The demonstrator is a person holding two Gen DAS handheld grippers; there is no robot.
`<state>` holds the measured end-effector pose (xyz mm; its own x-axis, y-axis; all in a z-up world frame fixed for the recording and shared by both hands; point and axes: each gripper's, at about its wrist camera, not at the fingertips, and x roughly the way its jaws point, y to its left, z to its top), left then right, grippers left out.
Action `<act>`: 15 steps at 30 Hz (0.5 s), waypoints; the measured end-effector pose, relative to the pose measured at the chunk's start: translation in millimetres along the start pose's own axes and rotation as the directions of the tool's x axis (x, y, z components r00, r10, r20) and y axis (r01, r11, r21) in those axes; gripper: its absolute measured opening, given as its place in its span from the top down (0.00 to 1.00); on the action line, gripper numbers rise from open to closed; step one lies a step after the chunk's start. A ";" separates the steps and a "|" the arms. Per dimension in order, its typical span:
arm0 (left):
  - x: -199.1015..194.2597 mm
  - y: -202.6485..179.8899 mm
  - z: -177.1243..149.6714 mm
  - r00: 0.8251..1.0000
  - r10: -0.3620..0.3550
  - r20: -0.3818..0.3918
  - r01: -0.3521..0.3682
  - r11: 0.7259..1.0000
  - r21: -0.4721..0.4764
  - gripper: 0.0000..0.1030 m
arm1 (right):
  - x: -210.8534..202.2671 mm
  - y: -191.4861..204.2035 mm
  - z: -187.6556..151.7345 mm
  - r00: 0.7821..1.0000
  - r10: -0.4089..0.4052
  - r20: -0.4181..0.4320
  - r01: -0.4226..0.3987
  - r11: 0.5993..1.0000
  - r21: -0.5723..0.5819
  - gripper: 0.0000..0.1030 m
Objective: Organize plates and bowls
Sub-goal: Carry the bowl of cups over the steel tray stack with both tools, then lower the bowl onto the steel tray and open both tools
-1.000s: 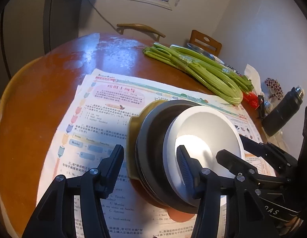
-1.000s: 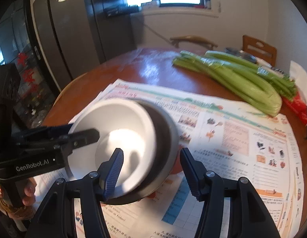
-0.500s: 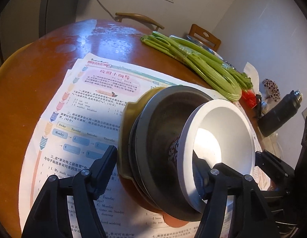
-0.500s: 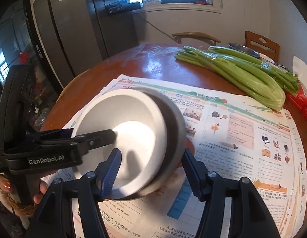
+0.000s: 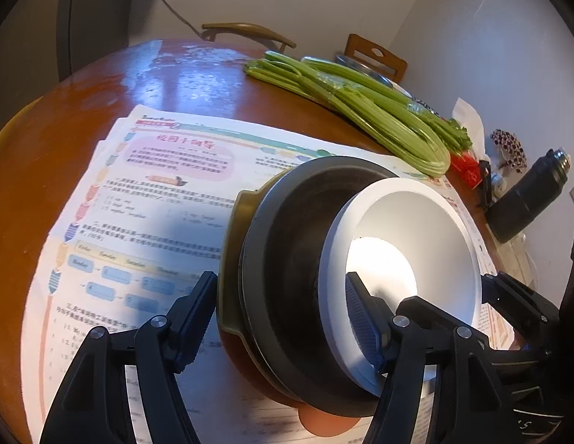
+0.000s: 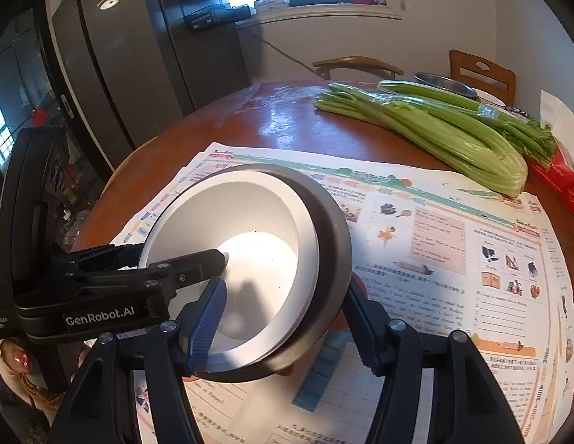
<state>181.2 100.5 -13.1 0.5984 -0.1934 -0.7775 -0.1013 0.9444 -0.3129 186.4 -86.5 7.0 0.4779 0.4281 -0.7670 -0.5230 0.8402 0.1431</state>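
The stack of nested dishes now tilts further up off the newspaper (image 6: 453, 259) than a second ago, so the lift looks under way. The left gripper (image 5: 283, 318) has its jaws wide, one outside the olive dish (image 5: 229, 259) and one inside the white bowl (image 5: 409, 259); whether they press is unclear. The right gripper (image 6: 287, 318) spans the white bowl and the dark bowl (image 6: 333, 259) around it, one jaw inside, one outside the dark rim, seemingly bearing on them. The stack sits toward the counter's (image 6: 287, 122) near edge. The left tool reads "GenRobot.AI"; the newspaper's Chinese headline is too blurred to read.
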 end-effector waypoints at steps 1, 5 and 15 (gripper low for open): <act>0.9 -2.1 0.2 1.000 -0.002 -0.002 0.002 1.000 0.003 0.32 | -0.6 -2.0 -0.3 1.000 -0.003 0.000 0.003 1.000 0.005 0.39; 4.8 -10.4 1.3 1.000 -0.002 -0.007 0.002 1.000 0.013 0.32 | -2.7 -11.8 -2.2 1.000 -0.010 0.000 0.010 1.000 0.023 0.39; 7.5 -22.6 0.6 1.000 0.000 -0.011 0.000 1.000 0.028 0.32 | -10.1 -27.5 -7.7 1.000 -0.022 0.006 0.021 0.998 0.053 0.39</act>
<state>188.5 77.8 -11.5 0.5896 -0.1959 -0.7835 -0.0793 0.9514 -0.2976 190.5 -116.5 6.0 0.4936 0.4120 -0.7659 -0.4743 0.8657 0.1599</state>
